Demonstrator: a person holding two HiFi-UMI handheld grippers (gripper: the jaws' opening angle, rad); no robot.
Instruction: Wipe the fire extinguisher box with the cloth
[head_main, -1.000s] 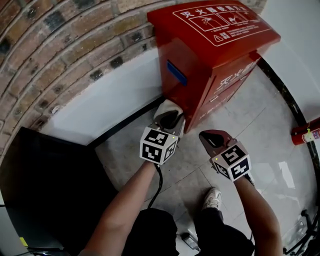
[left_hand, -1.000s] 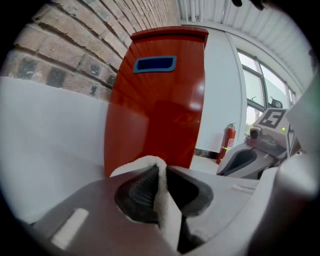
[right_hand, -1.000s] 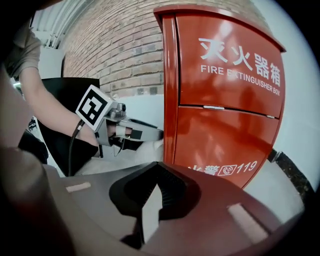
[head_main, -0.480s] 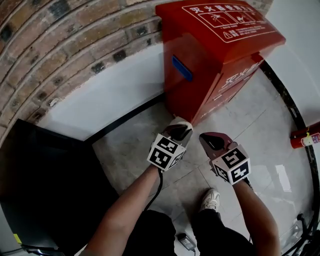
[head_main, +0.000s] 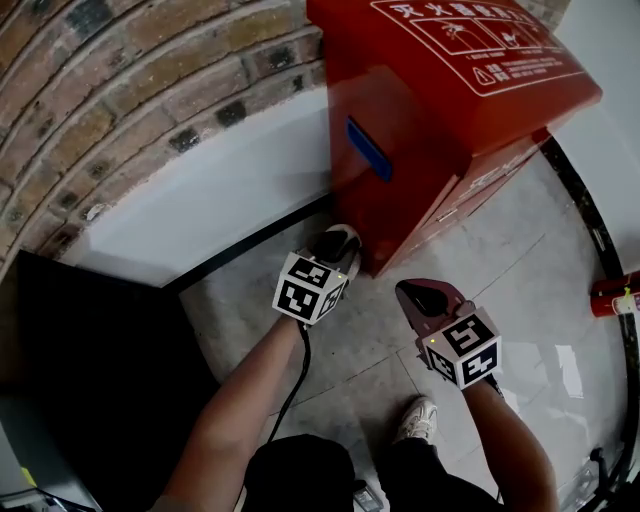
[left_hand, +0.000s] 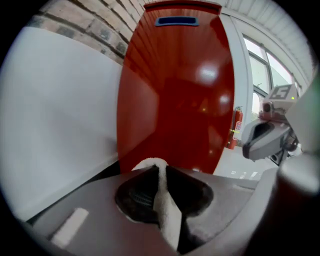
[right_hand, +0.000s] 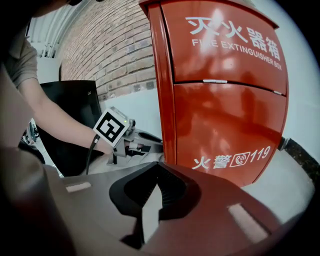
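The red fire extinguisher box (head_main: 440, 110) stands on the floor against the wall; its front bears white lettering (right_hand: 232, 37). My left gripper (head_main: 333, 248) is low at the box's near left bottom corner, shut on a white cloth (head_main: 346, 236). In the left gripper view the cloth (left_hand: 165, 210) is pinched between the jaws and points at the box's glossy side (left_hand: 175, 95). Whether the cloth touches the box I cannot tell. My right gripper (head_main: 425, 298) hovers in front of the box, shut and holding nothing (right_hand: 157, 184).
A brick wall (head_main: 130, 90) with a white lower band (head_main: 220, 200) runs behind the box. A black panel (head_main: 90, 380) stands at the left. A small red extinguisher (head_main: 612, 296) lies at the right edge. The person's shoe (head_main: 420, 418) rests on the tiled floor (head_main: 520, 260).
The left gripper with the cloth has shifted left, from the box's front corner back toward its left side. The right gripper has stayed shut and sits slightly lower in the view.
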